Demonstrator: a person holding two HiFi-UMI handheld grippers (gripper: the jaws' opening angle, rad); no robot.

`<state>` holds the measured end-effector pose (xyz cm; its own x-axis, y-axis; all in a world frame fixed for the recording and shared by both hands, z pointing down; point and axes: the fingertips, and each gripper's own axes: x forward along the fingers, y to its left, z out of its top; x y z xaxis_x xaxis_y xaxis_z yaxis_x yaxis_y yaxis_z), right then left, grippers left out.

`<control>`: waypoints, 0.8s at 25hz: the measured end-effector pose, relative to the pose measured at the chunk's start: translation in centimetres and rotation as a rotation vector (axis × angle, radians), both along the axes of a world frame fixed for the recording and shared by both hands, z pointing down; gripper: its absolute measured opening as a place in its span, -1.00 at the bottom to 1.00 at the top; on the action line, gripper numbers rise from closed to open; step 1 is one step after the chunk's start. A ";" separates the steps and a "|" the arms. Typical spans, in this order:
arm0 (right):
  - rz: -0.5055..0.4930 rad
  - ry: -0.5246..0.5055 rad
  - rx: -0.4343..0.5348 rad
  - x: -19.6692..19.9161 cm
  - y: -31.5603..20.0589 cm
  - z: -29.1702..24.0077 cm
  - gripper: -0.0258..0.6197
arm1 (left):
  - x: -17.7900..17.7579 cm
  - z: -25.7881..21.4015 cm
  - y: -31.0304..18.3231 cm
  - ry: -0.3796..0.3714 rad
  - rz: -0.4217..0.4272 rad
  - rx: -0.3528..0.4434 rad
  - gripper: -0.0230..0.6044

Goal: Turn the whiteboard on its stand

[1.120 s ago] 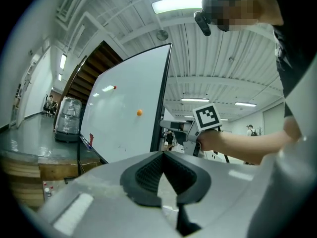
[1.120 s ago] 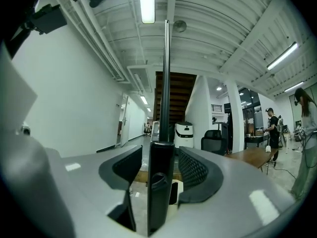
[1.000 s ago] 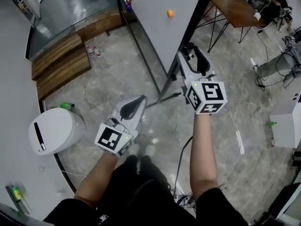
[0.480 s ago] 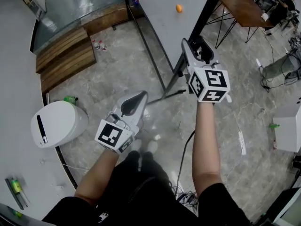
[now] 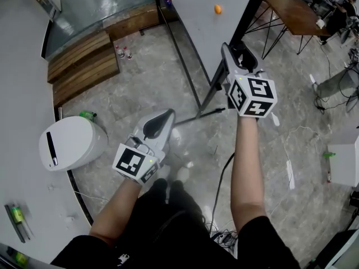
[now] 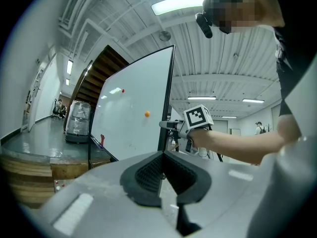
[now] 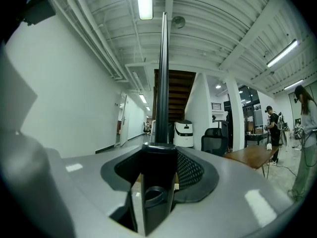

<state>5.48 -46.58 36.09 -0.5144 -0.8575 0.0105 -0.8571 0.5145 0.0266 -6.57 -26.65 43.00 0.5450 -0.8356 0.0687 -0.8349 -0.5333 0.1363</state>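
1. Head view: the right gripper [image 5: 233,52] sits at the dark side edge of the whiteboard [image 5: 205,21]. The left gripper [image 5: 162,119] hangs lower, well apart from the whiteboard.
2. Left gripper view: the left gripper [image 6: 163,167] has its jaws together and holds nothing. The whiteboard [image 6: 133,113] stands ahead of it.
3. Right gripper view: the right gripper [image 7: 158,167] has its jaws closing. The whiteboard's edge [image 7: 163,83] stands between them, not yet clamped.

Bright even indoor light from ceiling tubes [image 7: 145,1]; floor [image 5: 140,77] sheen; gripper views fisheye-warped, corners black, near edges soft.
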 end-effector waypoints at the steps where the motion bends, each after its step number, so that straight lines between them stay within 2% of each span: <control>1: 0.001 0.000 -0.001 0.0 0.0 0.0 -0.32 | 0.0 -0.1 0.1 -0.001 -0.004 0.001 -0.92; 9: -0.008 -0.004 -0.001 0.3 0.6 -0.1 -0.32 | -1.0 -0.4 1.2 -0.020 -0.047 0.005 -0.92; 20: -0.013 -0.001 -0.017 1.8 3.1 0.3 -0.32 | -0.2 -1.0 2.4 -0.022 -0.040 0.020 -0.92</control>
